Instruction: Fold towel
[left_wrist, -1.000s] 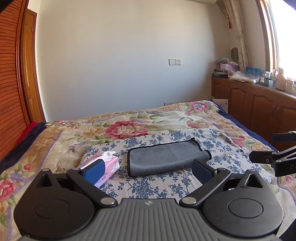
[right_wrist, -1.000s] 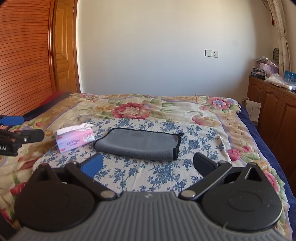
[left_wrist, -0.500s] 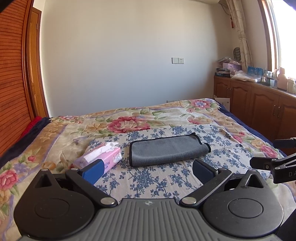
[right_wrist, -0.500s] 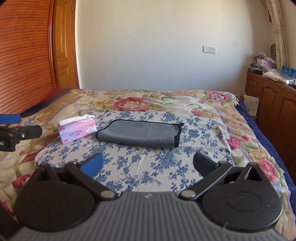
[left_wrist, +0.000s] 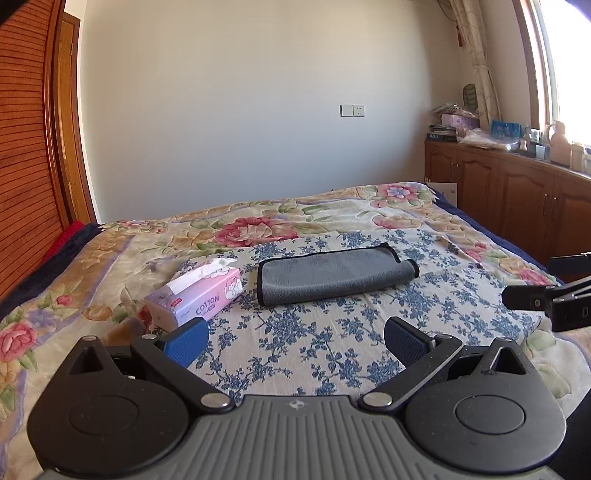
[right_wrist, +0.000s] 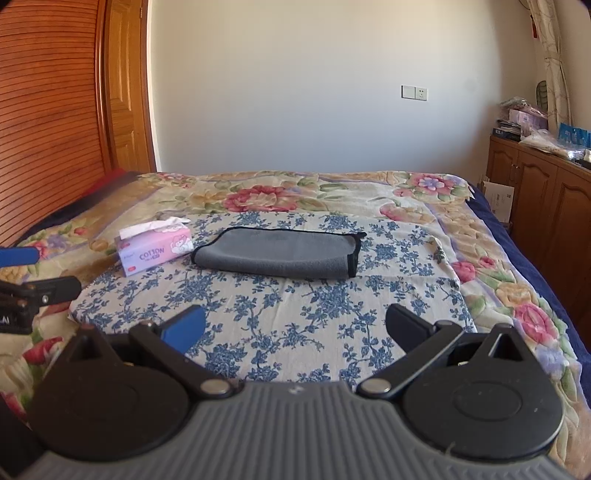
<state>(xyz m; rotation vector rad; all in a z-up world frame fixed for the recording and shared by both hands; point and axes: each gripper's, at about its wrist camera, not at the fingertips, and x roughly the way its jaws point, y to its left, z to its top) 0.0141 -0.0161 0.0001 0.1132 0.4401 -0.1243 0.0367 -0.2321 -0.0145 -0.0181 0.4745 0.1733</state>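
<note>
A grey towel with black trim (left_wrist: 334, 273) lies folded into a flat rectangle on the blue-flowered cloth (left_wrist: 317, 332) on the bed. It also shows in the right wrist view (right_wrist: 277, 253). My left gripper (left_wrist: 295, 339) is open and empty, well short of the towel. My right gripper (right_wrist: 295, 328) is open and empty too, also back from the towel. The right gripper's tip shows at the right edge of the left wrist view (left_wrist: 546, 299). The left gripper's tip shows at the left edge of the right wrist view (right_wrist: 33, 291).
A pink tissue pack (left_wrist: 195, 301) lies just left of the towel, also in the right wrist view (right_wrist: 155, 251). The floral bedspread (left_wrist: 258, 225) covers the bed. Wooden cabinets (left_wrist: 517, 199) stand at the right, a wooden headboard (right_wrist: 48, 129) at the left.
Both grippers have pulled back and risen from the towel, which now sits smaller and farther off. The towel and tissue pack have not moved.
</note>
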